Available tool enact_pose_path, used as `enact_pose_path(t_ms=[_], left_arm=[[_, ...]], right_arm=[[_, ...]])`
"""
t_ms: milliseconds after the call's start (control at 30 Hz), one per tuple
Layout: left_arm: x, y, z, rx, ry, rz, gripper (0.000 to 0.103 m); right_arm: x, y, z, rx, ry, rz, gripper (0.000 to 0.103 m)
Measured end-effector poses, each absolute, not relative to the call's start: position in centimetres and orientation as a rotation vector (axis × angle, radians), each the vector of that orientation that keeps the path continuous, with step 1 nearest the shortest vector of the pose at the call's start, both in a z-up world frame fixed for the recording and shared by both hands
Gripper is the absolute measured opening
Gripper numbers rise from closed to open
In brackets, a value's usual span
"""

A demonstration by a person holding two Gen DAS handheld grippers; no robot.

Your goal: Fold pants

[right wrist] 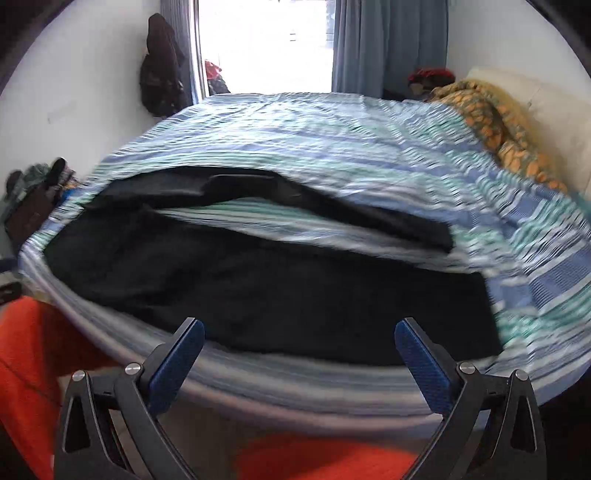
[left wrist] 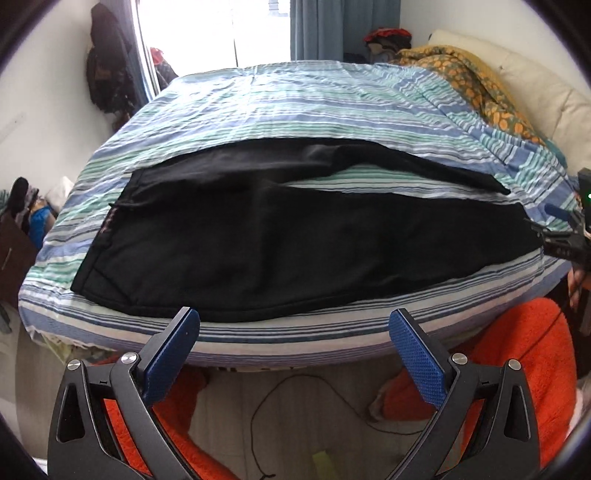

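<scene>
We see one pair of black pants (left wrist: 288,236) spread flat on the striped bed (left wrist: 295,103), filling the middle of the left wrist view, waistband toward the left of the frame and the two legs running to the right. The legs part into a narrow V, with a strip of sheet showing between them. No fold is made yet, as far as we can judge.

Our left gripper (left wrist: 293,350) hangs at the bottom centre of its view, just short of the near hem, fingers wide apart and empty. Our right gripper (right wrist: 299,354) does the same at the bottom centre of its own view, fingers apart, nothing between them; its picture is blurred.

What could go wrong, in our judgement: the near edge of the pants lies close to the mattress edge, so a careless pull toward us may drag the cloth off the bed. A pinch that goes too deep may catch the sheet along with the pants and lift both. With the legs splayed, folding one over the other without matching the hems may leave a crooked stack. Black on black hides the seams, so we may grip one layer only.

Count: one pair of pants, two legs, two grippers, one bed, one yellow patterned blanket (left wrist: 476,85) at the upper right, one blue curtain (left wrist: 343,26) at top centre.
</scene>
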State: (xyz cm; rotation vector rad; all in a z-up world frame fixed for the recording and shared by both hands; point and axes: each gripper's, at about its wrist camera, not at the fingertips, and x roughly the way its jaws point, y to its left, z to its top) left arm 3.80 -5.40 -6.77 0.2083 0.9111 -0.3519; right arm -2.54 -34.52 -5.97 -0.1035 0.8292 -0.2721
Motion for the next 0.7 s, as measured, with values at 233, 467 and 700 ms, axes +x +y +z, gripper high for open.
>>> enact_pose_path(t_ms=[233, 467, 700], left_arm=[[5.7, -5.8, -8.0, 0.195, 0.972, -0.323, 0.102], [6.7, -6.7, -9.9, 0.249, 1.037, -0.319, 0.102], [6.8, -8.7, -10.2, 0.299, 1.040, -0.338, 0.102]], right_arm=[[6.1, -43.0, -11.0, -0.541, 1.033, -0.304, 0.071], [12.5, -47.4, -9.3, -0.419, 1.140, -0.213, 0.004], [22.0, -60.9, -1.9, -0.043, 1.148, -0.427, 0.058]])
